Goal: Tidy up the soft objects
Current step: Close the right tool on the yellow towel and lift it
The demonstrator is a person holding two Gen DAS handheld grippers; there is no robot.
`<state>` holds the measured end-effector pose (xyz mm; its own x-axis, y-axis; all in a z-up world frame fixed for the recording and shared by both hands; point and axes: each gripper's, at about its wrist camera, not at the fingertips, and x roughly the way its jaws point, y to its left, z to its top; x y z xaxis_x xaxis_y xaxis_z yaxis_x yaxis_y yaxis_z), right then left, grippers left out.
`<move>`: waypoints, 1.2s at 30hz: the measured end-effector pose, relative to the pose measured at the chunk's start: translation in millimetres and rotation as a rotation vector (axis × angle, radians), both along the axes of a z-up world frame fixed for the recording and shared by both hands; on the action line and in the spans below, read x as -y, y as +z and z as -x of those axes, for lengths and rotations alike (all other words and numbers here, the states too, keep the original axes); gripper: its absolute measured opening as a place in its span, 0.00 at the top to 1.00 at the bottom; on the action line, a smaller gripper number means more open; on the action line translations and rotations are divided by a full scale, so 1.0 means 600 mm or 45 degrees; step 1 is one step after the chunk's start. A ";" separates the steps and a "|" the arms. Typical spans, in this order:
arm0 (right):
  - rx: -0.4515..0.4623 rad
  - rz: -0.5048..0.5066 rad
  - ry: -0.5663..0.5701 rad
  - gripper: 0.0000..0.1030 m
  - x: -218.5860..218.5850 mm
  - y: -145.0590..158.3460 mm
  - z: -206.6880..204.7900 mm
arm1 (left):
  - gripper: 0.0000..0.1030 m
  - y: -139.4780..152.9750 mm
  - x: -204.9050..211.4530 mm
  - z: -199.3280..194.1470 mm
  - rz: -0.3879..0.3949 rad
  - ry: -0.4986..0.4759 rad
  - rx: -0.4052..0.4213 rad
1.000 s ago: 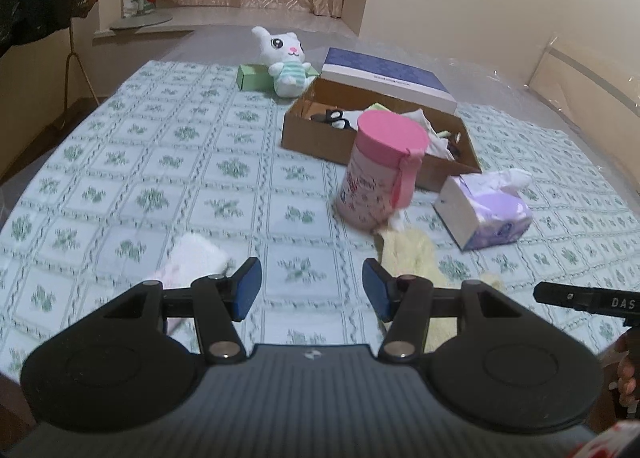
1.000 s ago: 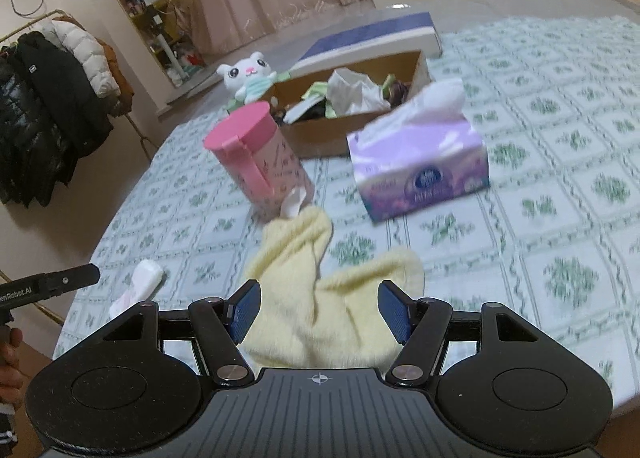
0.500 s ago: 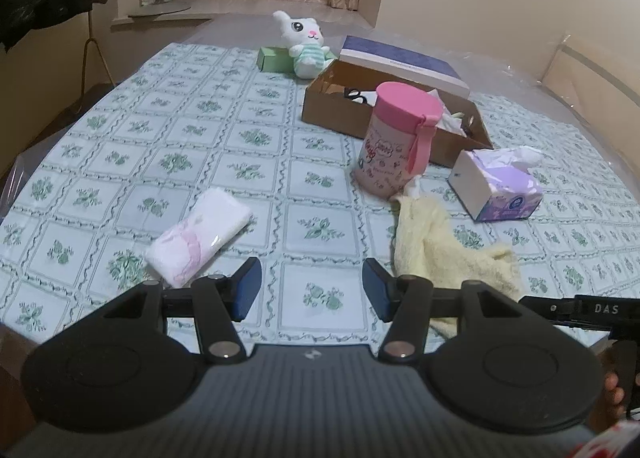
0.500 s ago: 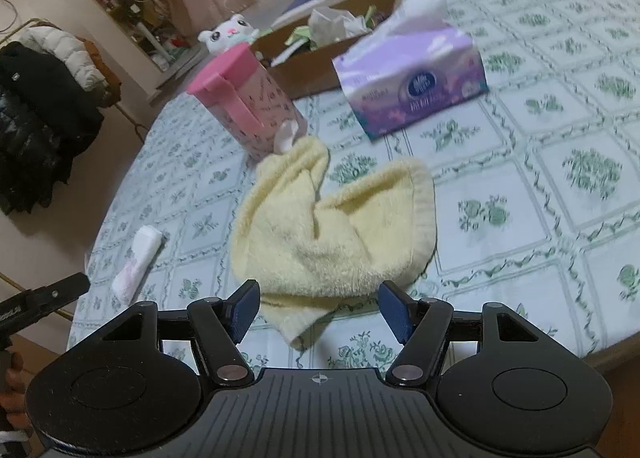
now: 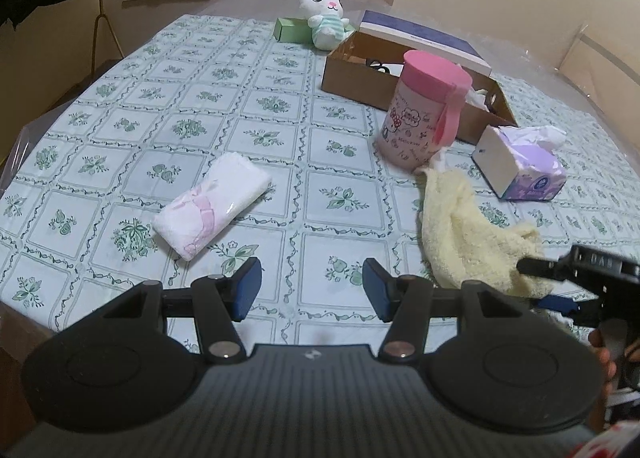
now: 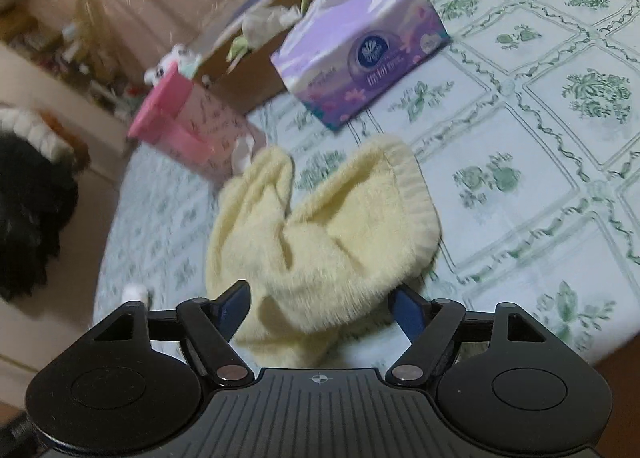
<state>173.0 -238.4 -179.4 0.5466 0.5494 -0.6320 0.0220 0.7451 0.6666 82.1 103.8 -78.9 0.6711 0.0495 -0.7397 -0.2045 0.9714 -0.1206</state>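
Note:
A crumpled yellow towel (image 6: 324, 234) lies on the patterned tablecloth (image 5: 160, 129) near the front edge. My right gripper (image 6: 322, 308) hangs just over its near end, jaws opening, the towel's edge between the fingers but not pressed. The yellow towel (image 5: 468, 234) also shows in the left wrist view, with the right gripper (image 5: 560, 278) at its near corner. A folded white and pink cloth (image 5: 212, 203) lies left of centre. My left gripper (image 5: 312, 290) is open above bare tablecloth, to the right of that cloth. A white plush rabbit (image 5: 324, 15) sits at the back.
A pink lidded cup (image 5: 424, 109) stands touching the towel's far tip. A purple tissue box (image 5: 520, 165) lies to its right. Behind them is an open cardboard box (image 5: 360, 77) with clutter, a blue lid (image 5: 420, 37) and a small green box (image 5: 290, 29).
Both grippers have sunk toward the table. The right one rolled, tilting its view, closed in on the yellow towel and spread its jaws wider. The left jaws kept their gap.

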 end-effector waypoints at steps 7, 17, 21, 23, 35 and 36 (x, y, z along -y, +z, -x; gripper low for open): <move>0.141 0.105 0.044 0.84 0.010 0.022 -0.016 | 0.49 -0.006 -0.002 -0.009 0.000 0.000 -0.016; 0.669 0.639 0.229 0.84 -0.011 0.141 0.010 | 0.49 -0.016 -0.002 -0.028 0.007 -0.012 -0.024; 0.766 0.695 0.377 0.84 -0.076 0.134 0.006 | 0.49 -0.020 -0.006 -0.034 0.008 -0.009 -0.028; 0.772 0.656 0.443 0.84 -0.107 0.123 -0.003 | 0.49 -0.022 -0.010 -0.036 0.006 -0.005 -0.031; 0.441 0.464 0.549 0.84 -0.166 0.032 -0.086 | 0.49 -0.046 -0.034 -0.063 0.011 0.001 -0.068; 0.446 0.466 0.545 0.82 -0.161 0.034 -0.088 | 0.49 -0.049 -0.034 -0.066 0.012 -0.002 -0.071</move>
<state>225.6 -141.6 -158.8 0.5349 0.5472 -0.6438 -0.4983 0.8196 0.2826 121.5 124.5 -108.2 0.6289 0.0409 -0.7764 -0.2094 0.9706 -0.1185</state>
